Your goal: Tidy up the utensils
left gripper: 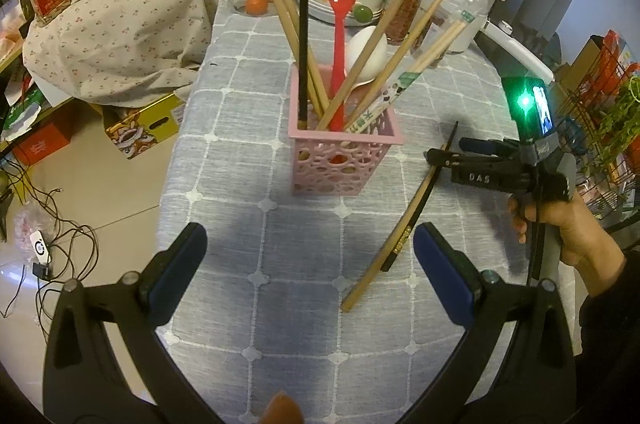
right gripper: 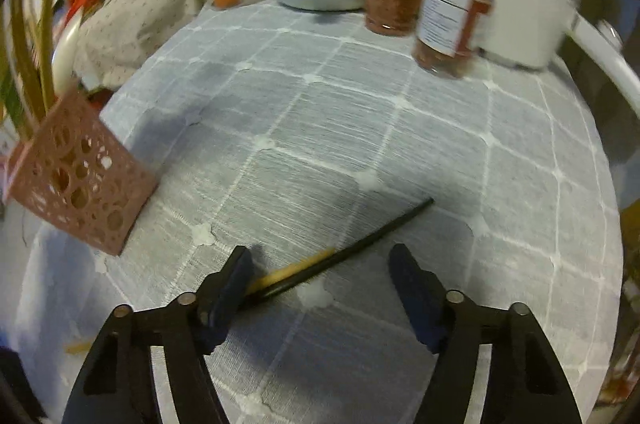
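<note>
Chopsticks, a black chopstick (right gripper: 360,244) and a tan chopstick (left gripper: 380,264), lie crossed on the checked tablecloth (right gripper: 360,104) between the fingers of the right tongs (right gripper: 320,266), which gape, gripping nothing. Left tongs (left gripper: 310,248) hang open and empty over bare cloth, the pink holder (left gripper: 340,160) just ahead, table edge to their left.

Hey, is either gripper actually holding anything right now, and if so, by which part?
Nothing is held. The left gripper is open over bare tablecloth. The right gripper is open around the black chopstick and wooden chopstick, which lie on the table.
</note>
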The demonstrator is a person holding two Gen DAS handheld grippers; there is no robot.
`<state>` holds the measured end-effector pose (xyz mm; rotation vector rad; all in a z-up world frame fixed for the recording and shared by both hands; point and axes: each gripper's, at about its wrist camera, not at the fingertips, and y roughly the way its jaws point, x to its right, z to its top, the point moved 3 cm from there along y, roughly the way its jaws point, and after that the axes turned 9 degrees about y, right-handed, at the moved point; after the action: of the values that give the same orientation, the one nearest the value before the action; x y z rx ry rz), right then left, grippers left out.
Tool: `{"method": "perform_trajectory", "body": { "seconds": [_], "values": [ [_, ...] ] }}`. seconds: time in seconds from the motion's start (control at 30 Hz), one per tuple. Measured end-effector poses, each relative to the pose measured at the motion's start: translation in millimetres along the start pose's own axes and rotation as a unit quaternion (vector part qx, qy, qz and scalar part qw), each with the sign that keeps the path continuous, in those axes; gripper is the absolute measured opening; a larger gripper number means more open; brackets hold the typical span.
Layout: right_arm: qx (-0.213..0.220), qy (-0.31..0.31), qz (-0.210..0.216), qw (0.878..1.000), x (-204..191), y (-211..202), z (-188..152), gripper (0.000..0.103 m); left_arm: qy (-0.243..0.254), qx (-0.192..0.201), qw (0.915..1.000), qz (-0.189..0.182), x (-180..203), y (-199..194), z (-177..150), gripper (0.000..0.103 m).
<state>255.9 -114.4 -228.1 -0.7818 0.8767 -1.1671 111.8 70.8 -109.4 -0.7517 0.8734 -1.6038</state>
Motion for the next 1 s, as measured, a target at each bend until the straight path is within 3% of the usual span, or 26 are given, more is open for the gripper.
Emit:
{"method": "perform_trajectory", "body": {
  "seconds": [0.17,0.3,0.6,0.67,0.73,1.0],
  "values": [
    [-0.017,0.042,0.003,0.999,12.9,-6.4,-0.1,0.068,0.021,-0.010,0.9997,-0.009,7.5,4.2,-2.6,0.103],
    [-0.030,0.086,0.001,0.996,22.9,-7.7,1.8,0.060,0.037,-0.009,0.9992,-0.016,16.1,2.7,-3.2,0.103],
    [-0.058,0.159,-0.077,0.983,22.9,0.2,14.8,0.055,0.047,-0.013,0.9985,-0.024,21.9,1.7,-4.7,0.103],
    [-0.062,0.180,-0.090,0.977,26.2,0.2,15.2,0.044,0.047,-0.013,0.9984,-0.028,20.3,0.2,-5.0,0.103],
    [-0.060,0.188,-0.112,0.974,31.8,-3.0,13.5,0.023,0.049,-0.013,0.9982,-0.031,18.9,-1.7,-6.1,0.102],
    [-0.061,0.216,-0.076,0.971,48.9,-18.4,-2.5,0.008,0.068,-0.004,0.9971,-0.035,23.2,-9.0,-8.0,0.102]
  ]
}}
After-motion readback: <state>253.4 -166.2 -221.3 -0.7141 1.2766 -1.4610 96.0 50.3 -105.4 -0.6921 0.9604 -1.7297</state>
